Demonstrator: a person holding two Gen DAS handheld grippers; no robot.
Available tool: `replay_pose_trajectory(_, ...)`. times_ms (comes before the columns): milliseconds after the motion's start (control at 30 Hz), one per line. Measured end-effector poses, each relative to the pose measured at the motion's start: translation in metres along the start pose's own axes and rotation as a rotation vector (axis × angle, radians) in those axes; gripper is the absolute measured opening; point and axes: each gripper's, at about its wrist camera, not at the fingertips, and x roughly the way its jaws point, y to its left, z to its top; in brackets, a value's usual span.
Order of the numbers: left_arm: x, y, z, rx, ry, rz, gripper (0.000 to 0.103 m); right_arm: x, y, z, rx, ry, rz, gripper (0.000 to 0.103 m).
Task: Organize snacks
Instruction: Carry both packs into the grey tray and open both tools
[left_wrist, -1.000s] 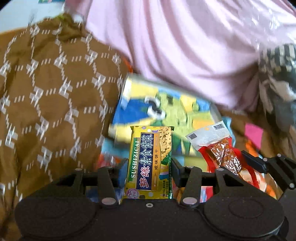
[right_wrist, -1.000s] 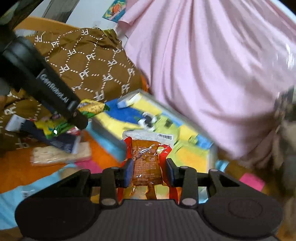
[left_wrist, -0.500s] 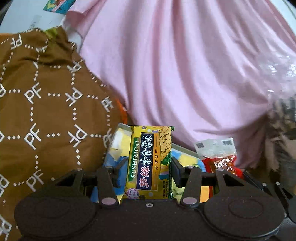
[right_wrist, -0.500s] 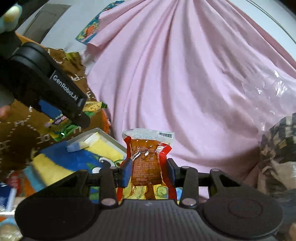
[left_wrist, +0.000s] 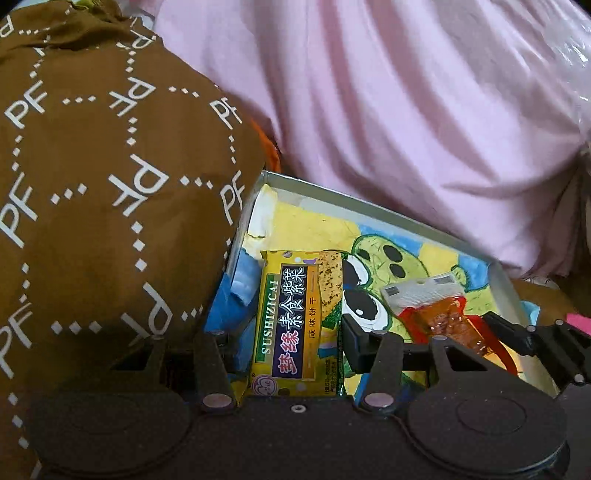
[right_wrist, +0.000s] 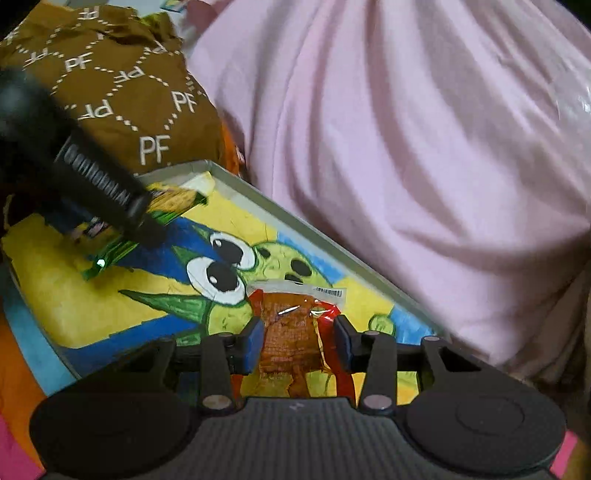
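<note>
With our left gripper (left_wrist: 297, 334) clamped on the yellow seaweed cracker pack (left_wrist: 295, 317) and our right gripper (right_wrist: 298, 341), jaws just opening, loosening the red snack pouch (right_wrist: 291, 332), we should lower both flat into the frog-painted tray (right_wrist: 295, 218) before letting go.

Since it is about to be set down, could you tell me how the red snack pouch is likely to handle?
The red snack pouch looks like thin glossy film, so probably light and slippery. Its sealed top stands unsupported, suggesting some stiffness. The right hand-held gripper has been opening; a gap shows at one pad, so the pouch may slip into the tray.
</note>
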Motion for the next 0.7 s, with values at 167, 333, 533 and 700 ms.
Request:
replay_pose_trajectory(167,0.002,-0.005,-0.002,0.054,0.007,-0.004,0.051,-0.003,-0.006,-0.002,0.051,0.020,-0.010,0.051)
replay_pose_trajectory(333,0.001,-0.007,-0.003,0.051,-0.002,-0.013,0.062,-0.008,-0.019,-0.002,0.175,0.035,-0.008,0.070)
replay_pose_trajectory(533,-0.020,-0.013,0.002,0.037,-0.039,-0.003,0.079,-0.035,-0.045,-0.009,0.343,0.004,-0.029,0.088)
replay_pose_trajectory(700,-0.049,-0.023,0.005,0.058,-0.075,0.018,0.088,-0.067,-0.059,-0.011,0.412,-0.060,-0.055,0.102)
